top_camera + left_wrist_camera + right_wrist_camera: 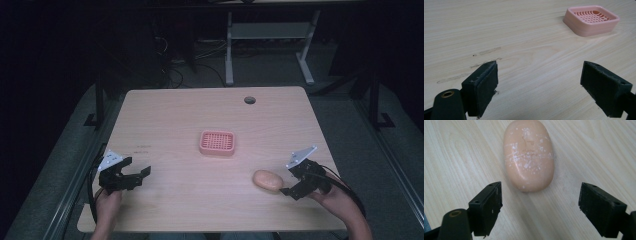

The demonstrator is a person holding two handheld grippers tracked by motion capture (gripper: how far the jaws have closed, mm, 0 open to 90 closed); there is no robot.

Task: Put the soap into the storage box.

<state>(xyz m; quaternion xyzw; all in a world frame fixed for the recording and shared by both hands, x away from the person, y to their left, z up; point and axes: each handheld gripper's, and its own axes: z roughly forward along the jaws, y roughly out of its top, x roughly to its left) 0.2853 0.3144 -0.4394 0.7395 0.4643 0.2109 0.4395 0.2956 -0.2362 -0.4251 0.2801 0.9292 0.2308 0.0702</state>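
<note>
Two tongs [141,176] [286,186], one soap [267,180], one dish [217,143].

My left gripper [134,176] and right gripper [295,184]: black bodies, grey three-cornered top plates, trailing black cables, flat black padded jaws, brass-ringed hole.

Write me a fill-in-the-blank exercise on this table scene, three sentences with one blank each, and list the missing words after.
1. The bar of soap lies on the wooden table just ahead of the right gripper, whose jaws stand ____.
2. The colour of the slotted soap dish is ____.
3. Between the pads of the left gripper there is nothing but the bare ____.

Missing words: open; pink; table
</note>
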